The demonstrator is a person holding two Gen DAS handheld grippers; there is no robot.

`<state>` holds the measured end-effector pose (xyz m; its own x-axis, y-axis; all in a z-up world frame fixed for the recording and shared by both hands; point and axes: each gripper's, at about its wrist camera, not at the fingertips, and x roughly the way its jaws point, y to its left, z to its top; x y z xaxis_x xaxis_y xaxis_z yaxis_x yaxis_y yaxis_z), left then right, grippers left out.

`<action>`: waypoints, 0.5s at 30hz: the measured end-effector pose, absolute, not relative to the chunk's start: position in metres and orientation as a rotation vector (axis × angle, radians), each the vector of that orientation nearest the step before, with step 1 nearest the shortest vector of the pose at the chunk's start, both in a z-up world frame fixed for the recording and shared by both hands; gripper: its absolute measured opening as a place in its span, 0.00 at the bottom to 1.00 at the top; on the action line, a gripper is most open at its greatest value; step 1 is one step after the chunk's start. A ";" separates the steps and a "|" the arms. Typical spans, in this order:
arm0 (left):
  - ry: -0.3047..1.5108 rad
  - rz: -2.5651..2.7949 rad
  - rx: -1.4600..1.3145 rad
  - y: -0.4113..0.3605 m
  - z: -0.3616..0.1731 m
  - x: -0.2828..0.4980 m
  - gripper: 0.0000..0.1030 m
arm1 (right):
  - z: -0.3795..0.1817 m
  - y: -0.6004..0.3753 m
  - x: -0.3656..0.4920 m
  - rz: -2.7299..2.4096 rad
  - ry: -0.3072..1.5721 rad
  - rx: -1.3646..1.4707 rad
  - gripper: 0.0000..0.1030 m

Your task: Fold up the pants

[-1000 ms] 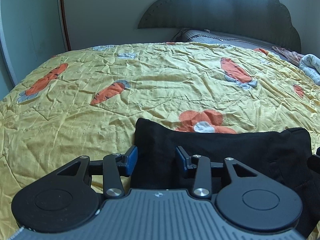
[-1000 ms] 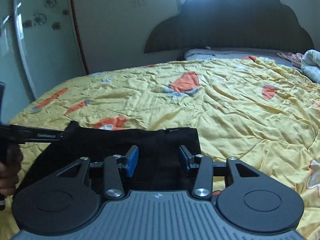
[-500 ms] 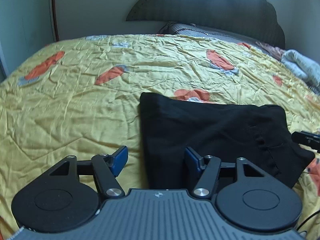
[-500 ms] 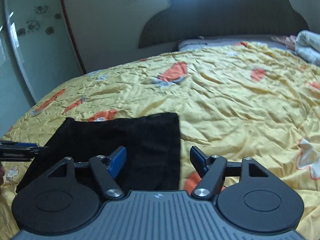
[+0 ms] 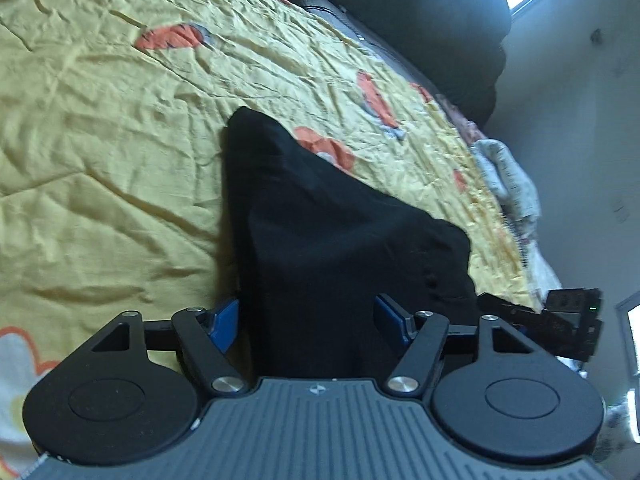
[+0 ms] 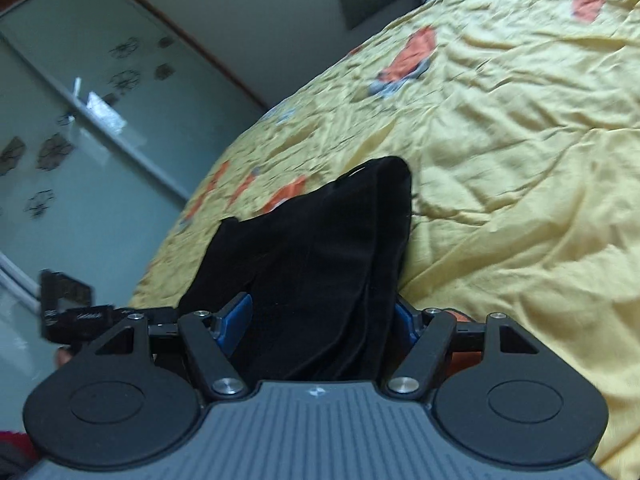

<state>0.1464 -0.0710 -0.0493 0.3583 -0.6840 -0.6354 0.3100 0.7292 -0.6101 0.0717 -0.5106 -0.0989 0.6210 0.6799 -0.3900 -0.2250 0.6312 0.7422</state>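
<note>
Blue-padded fingers (image 5: 226, 322) of the left gripper (image 5: 308, 320) stand wide, having just been opening, with the near end of the folded black fabric pants (image 5: 320, 240) between them. The left pad sits at the cloth's left edge and the right pad lies over the dark fabric; neither can be seen pressing it. In the right wrist view the right gripper (image 6: 320, 320) is likewise spread wide, its jaws also freshly parted, and the pants (image 6: 320, 264) run up between its fingers (image 6: 236, 318). There the right-hand pad is mostly hidden behind the thick stacked edge of the cloth, so whether it touches cannot be told.

The pants lie on the bed's wrinkled yellow quilted bedspread with orange and grey printed figures (image 5: 112, 152), folded into a compact, layered dark block whose far corner points away from both cameras. Both views are strongly tilted.

At the right edge of the left wrist view part of the other black tool shows past the pants. Beyond the bed stand a dark scalloped headboard (image 5: 420, 16) and a pale bundle of grey-white cloth (image 5: 508, 176) on the bed's far side. In the right wrist view a frosted glass sliding door with small flower decals (image 6: 80, 128) fills the left side.
</note>
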 end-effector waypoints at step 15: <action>0.962 -0.617 -0.384 -0.091 -0.055 0.163 0.31 | -0.108 -0.491 0.095 0.520 0.695 0.722 0.30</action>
